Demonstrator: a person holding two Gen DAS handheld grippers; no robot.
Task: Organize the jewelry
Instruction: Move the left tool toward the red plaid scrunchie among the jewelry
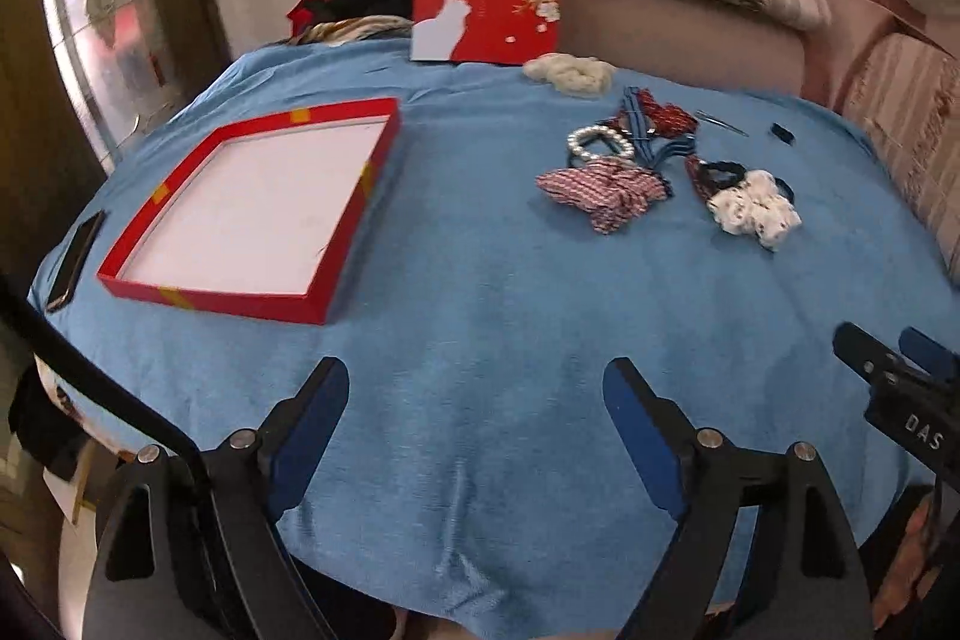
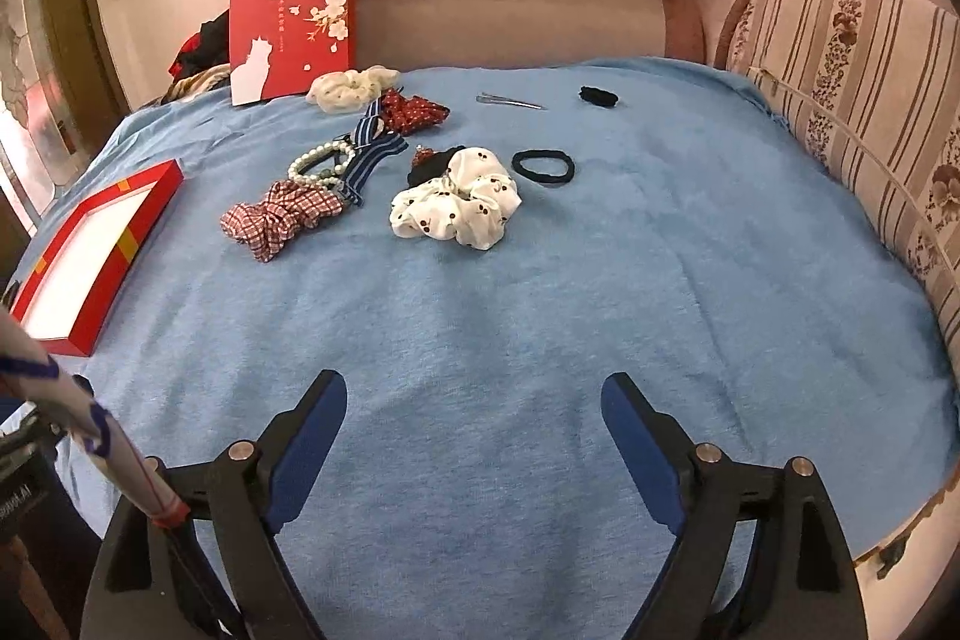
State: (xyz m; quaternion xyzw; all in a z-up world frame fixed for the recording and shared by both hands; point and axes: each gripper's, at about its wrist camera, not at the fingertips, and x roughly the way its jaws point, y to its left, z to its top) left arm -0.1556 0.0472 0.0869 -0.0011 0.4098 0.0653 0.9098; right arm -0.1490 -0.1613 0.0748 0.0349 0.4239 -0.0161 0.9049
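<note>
A shallow red box (image 1: 252, 214) with a white floor lies open and empty on the blue cloth (image 1: 480, 310), far left; its edge shows in the right wrist view (image 2: 90, 250). A heap of hair accessories lies to its right: a red checked scrunchie (image 2: 279, 217), a pearl bracelet (image 2: 321, 163), a blue striped bow (image 2: 375, 148), a white cherry-print scrunchie (image 2: 459, 208), a black hair tie (image 2: 543, 167), a red dotted scrunchie (image 2: 414, 112), a cream scrunchie (image 2: 348, 88) and a metal hair clip (image 2: 510, 101). My left gripper (image 1: 477, 400) and right gripper (image 2: 474, 400) are open and empty, well short of the heap.
The red box lid (image 2: 294, 28) with white blossoms stands at the table's far edge. A phone (image 1: 75, 262) lies left of the box. A small black item (image 2: 599, 96) lies far right. Striped sofa cushions (image 2: 852, 100) surround the table.
</note>
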